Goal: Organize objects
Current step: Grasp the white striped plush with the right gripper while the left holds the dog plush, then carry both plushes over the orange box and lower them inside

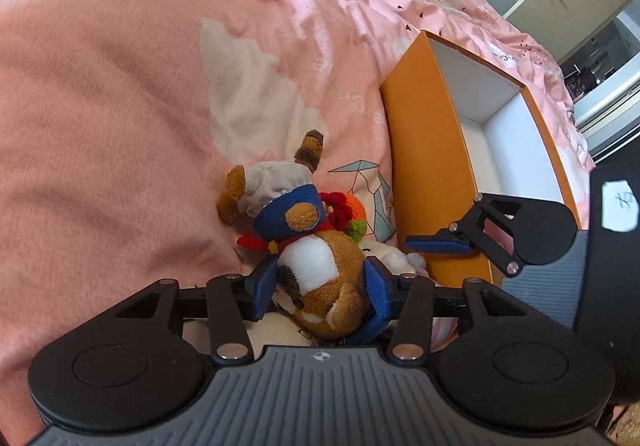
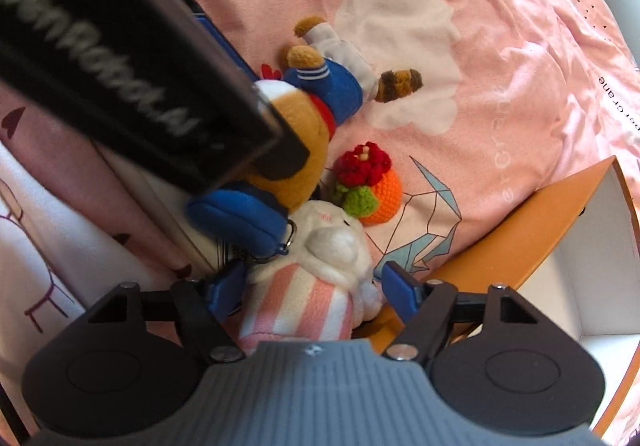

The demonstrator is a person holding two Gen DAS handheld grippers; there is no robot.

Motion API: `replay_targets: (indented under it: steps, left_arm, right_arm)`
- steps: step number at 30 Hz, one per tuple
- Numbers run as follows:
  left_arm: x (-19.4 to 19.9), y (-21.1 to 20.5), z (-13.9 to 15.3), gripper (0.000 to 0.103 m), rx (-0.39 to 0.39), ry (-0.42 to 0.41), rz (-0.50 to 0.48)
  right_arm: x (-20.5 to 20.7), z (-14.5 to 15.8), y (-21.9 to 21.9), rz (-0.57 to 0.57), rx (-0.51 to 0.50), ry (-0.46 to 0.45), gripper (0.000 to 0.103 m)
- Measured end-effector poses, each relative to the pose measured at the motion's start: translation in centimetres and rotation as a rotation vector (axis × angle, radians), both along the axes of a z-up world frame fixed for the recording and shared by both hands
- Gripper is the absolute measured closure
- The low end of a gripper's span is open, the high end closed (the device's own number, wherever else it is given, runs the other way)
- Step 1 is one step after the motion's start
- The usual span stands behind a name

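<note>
Left wrist view: left gripper [image 1: 322,296] is clamped on the brown plush dog in blue sailor top [image 1: 316,266]. Right gripper [image 2: 308,296], jaws spread, straddles the white plush with pink-striped body [image 2: 316,286]. Farther right lies the open orange cardboard box [image 1: 424,141]; judged next: lift dog into it.

Your bed's pink quilt [image 1: 120,85] carries an orange box [image 1: 424,133], a brown plush dog [image 1: 320,266], a white plush toy [image 2: 320,266] and a crocheted orange fruit [image 2: 376,193].
</note>
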State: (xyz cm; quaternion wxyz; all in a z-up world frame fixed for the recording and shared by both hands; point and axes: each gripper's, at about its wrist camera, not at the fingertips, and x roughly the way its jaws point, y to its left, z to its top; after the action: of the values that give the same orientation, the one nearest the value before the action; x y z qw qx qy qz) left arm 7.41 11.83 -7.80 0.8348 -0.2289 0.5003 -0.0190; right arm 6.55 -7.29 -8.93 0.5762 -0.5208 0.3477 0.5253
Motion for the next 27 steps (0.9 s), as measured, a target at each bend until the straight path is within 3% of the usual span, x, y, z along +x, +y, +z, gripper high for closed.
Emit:
replay_targets:
  steps: [3, 6, 9, 13, 27]
  left_arm:
    - [0.1, -0.3, -0.2, 0.039, 0.015, -0.005, 0.008]
    - [0.1, -0.5, -0.3, 0.039, 0.024, -0.008, 0.013]
    - [-0.3, -0.5, 0.0, 0.051, 0.025, -0.024, 0.014]
    - [-0.7, -0.8, 1.1, 0.057, 0.046, -0.052, 0.007]
    - [-1.4, 0.9, 6.9, 0.058, 0.036, -0.206, 0.082]
  right_arm:
    - [-0.2, 0.3, -0.3, -0.002, 0.016, 0.003, 0.044]
    - [-0.6, 0.0, -0.4, 0.001, 0.019, -0.006, 0.047]
    - [-0.5, 0.1, -0.6, -0.004, 0.032, -0.005, 0.049]
    - [-0.5, 1.4, -1.1, -0.016, 0.061, -0.005, 0.05]
    - [1.1, 8.5, -2.8, -0.13, 0.283, 0.015, 0.05]
